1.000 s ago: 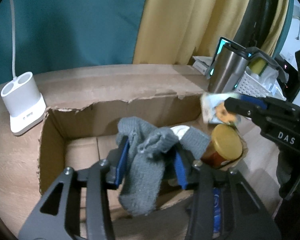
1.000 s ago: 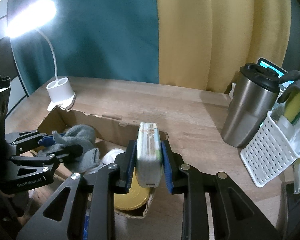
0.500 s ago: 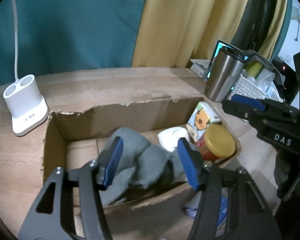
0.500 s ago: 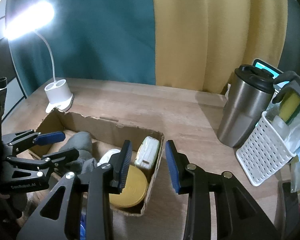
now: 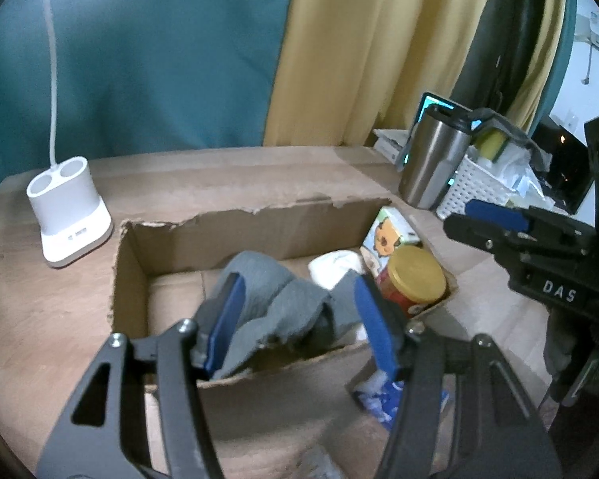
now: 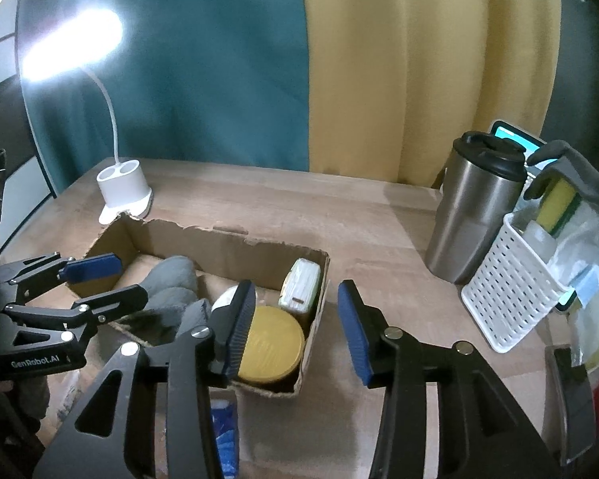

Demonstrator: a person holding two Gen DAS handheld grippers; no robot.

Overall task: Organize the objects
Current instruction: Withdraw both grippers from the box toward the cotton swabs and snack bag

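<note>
**Inspector A:** Left view first. The left gripper sits at the lower centre of the frame, its blue-padded jaws parted partway and clamping nothing. The crumpled grey knitted cloth lies below and between the pads, resting inside the torn open-topped cardboard box at mid-frame. I cannot tell whether the left pad brushes the cloth.

**Inspector B:** Noted. From the right view, the right gripper occupies the lower centre; its jaws have just been opening, and nothing is between them. The small white-and-green printed carton stands in the box's far right corner, just above the left pad in the frame. The round jar with the yellow lid sits directly in front of it, against the box's right wall.

**Inspector A:** Confirmed. A white rounded item lies between cloth and carton; its nature is unclear.

**Inspector B:** Surroundings: wooden tabletop; white lamp base with two round wells at the left, beside the box's far corner; steel tumbler with black lid at the right, just beside a white perforated plastic basket holding a yellow sponge. A blue printed packet lies on the table in front of the box, partly hidden.
</note>
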